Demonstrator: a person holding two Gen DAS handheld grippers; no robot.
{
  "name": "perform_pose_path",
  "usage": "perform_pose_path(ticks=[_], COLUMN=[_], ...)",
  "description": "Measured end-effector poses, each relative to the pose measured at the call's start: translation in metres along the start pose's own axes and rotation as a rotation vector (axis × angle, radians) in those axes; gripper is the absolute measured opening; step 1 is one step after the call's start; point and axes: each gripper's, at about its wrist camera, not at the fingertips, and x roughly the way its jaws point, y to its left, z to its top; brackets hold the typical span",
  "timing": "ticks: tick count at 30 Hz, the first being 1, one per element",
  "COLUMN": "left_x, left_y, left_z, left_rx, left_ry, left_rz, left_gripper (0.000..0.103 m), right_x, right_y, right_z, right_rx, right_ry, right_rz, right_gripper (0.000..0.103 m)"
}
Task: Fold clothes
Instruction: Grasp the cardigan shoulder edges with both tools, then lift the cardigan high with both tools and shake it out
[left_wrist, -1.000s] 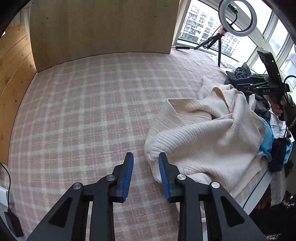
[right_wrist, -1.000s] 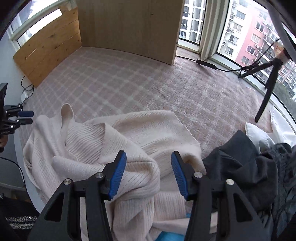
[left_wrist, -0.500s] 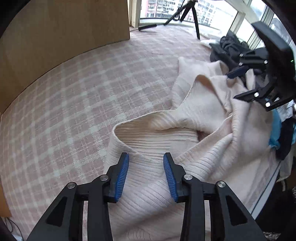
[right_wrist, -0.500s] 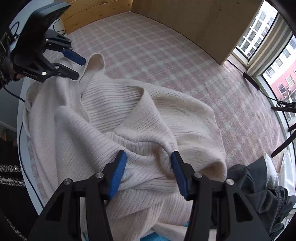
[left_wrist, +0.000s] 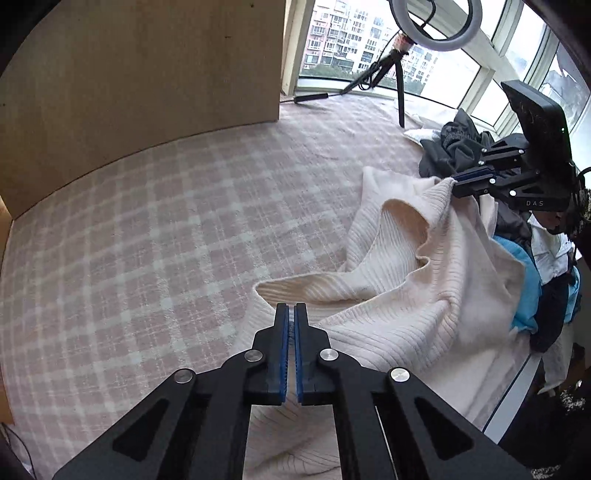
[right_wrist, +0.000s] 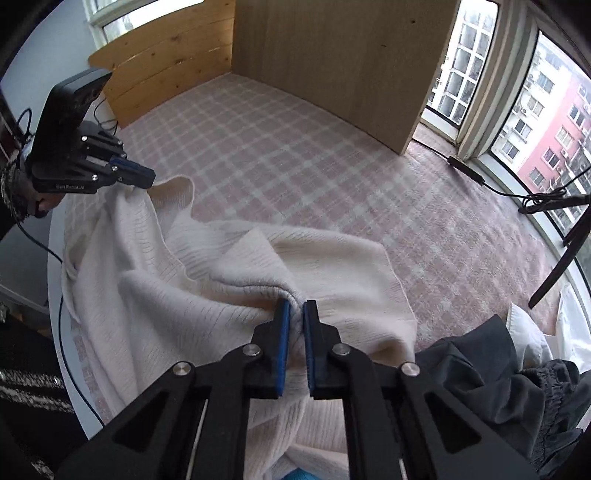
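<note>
The cream sweater (left_wrist: 424, 295) lies bunched at the bed's (left_wrist: 147, 240) near edge — plaid bedding beyond it is open. Left tongs (left_wrist: 290, 317) and right tongs (right_wrist: 294, 314), spread apart half a second ago, now pinch its folds.

Pink plaid bed (left_wrist: 147, 258) w/ cream sweater (left_wrist: 424, 314), dark clothes (right_wrist: 498, 369).

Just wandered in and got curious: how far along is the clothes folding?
Barely begun. The cream sweater is still rumpled on the checked bedcover, no fold made. Both the left hand-held gripper and right hand-held gripper are clamped on it. The dark clothes pile waits untouched.
</note>
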Motion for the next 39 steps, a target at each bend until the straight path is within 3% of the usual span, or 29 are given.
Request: perform_pose_path(ticks=[3, 6, 8, 10, 13, 14, 15, 17, 19, 23, 29, 31, 32, 33, 34, 35, 39], left_x=[-0.012, -0.017, -0.006, -0.002, -0.01, -0.012, -0.012, -0.006, 0.003, 0.011, 0.023, 0.021, 0.02, 0.018, 0.013, 0.007, -0.034], left_y=[0.017, 0.034, 0.047, 0.056, 0.066, 0.065, 0.063, 0.061, 0.06, 0.055, 0.045, 0.047, 0.047, 0.046, 0.044, 0.041, 0.035], left_z=[0.013, 0.031, 0.038, 0.034, 0.008, -0.001, -0.009, -0.022, -0.031, -0.047, -0.054, -0.055, -0.055, -0.055, -0.055, -0.055, -0.047], left_rx=[-0.038, -0.058, -0.08, -0.111, -0.138, -0.145, -0.153, -0.156, -0.176, -0.235, -0.215, -0.216, -0.215, -0.211, -0.2, -0.188, -0.168], left_ry=[-0.047, -0.103, -0.053, -0.025, -0.018, -0.007, 0.008, 0.056, 0.11, 0.128, 0.15, 0.147, 0.146, 0.143, 0.127, 0.11, 0.004], left_rz=[0.001, 0.044, 0.102, 0.11, 0.069, 0.064, 0.053, 0.034, 0.051, -0.047, -0.026, -0.02, -0.013, -0.008, -0.011, -0.011, 0.014], left_gripper=[0.002, 0.003, 0.004, 0.003, 0.028, 0.038, 0.038, 0.04, 0.045, 0.045, 0.043, 0.035, 0.015, 0.01, 0.01, 0.009, 0.008], right_x=[-0.002, 0.005, 0.017, 0.028, 0.026, 0.024, 0.022, 0.023, 0.024, 0.03, 0.058, 0.064, 0.065, 0.065, 0.062, 0.056, 0.003], right_y=[-0.011, -0.029, -0.043, -0.053, -0.054, -0.053, -0.053, -0.055, -0.057, -0.054, -0.045, -0.051, -0.053, -0.054, -0.052, -0.048, -0.031], right_z=[0.009, 0.016, 0.019, 0.015, 0.007, 0.004, 0.002, 0.0, 0.0, 0.005, 0.009, 0.01, 0.01, 0.01, 0.009, 0.009, 0.009], right_rx=[0.039, 0.114, 0.175, 0.228, 0.24, 0.238, 0.238, 0.248, 0.252, 0.204, 0.115, 0.151, 0.17, 0.188, 0.202, 0.206, 0.207], right_ry=[-0.029, -0.04, -0.002, 0.049, 0.046, 0.043, 0.04, 0.041, 0.037, 0.046, 0.133, 0.135, 0.132, 0.132, 0.13, 0.117, -0.006], right_rz=[-0.023, -0.111, -0.161, -0.114, -0.072, -0.063, -0.054, -0.036, -0.024, -0.01, -0.042, -0.022, -0.005, 0.01, 0.026, 0.04, 0.01], right_gripper=[0.007, 0.007, 0.008, 0.008, 0.009, 0.012, 0.017, 0.042, 0.044, 0.045, 0.046, 0.046, 0.045, 0.041, 0.021, 0.007, 0.007])
